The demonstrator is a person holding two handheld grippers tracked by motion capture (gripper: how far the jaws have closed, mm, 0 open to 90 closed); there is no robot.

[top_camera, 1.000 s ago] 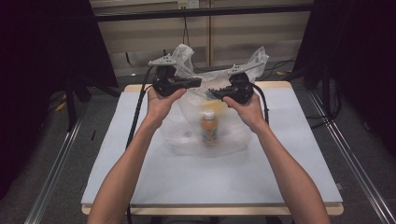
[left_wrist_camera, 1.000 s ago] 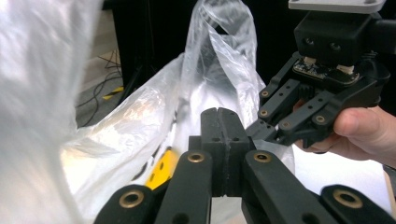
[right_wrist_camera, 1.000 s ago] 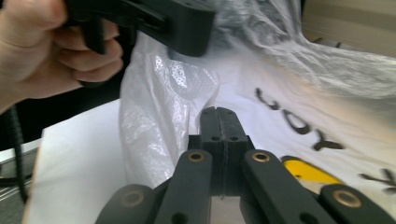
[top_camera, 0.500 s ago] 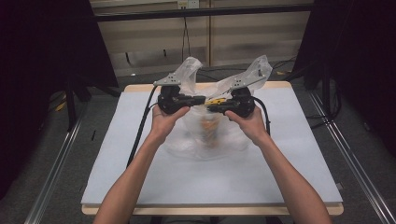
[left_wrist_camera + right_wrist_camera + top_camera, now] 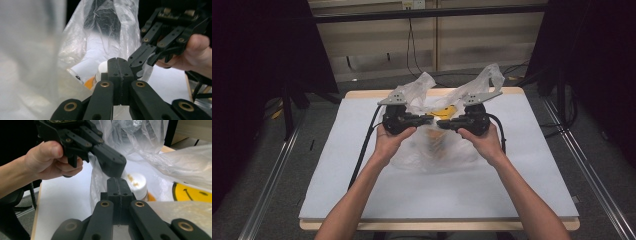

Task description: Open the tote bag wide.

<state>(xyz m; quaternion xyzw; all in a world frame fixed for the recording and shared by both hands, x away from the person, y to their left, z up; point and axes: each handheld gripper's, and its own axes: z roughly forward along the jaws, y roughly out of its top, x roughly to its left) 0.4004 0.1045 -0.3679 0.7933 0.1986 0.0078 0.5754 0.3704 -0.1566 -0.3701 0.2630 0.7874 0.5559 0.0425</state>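
A clear plastic bag [image 5: 432, 152] with a yellow smiley print [image 5: 445, 112] sits mid-table. Inside it stands a bottle [image 5: 435, 142] with a white cap [image 5: 136, 183] and orange contents. My left gripper [image 5: 429, 119] and right gripper [image 5: 443, 124] point at each other over the bag's mouth, tips almost touching. In the right gripper view, bag film hangs from the shut left gripper [image 5: 113, 168]. In the left gripper view, the right gripper [image 5: 143, 66] pinches a strip of film. Both bag handles stick up behind the grippers.
The bag rests on a white tabletop [image 5: 532, 150] with a wooden rim. Black cables trail from both grippers over the table. Metal floor rails [image 5: 269, 190] run along each side, and dark stands flank the table.
Both hands have come down and toward the near edge with the bag's rim, and the grippers have closed in on each other. The bag has sunk and spread on the table.
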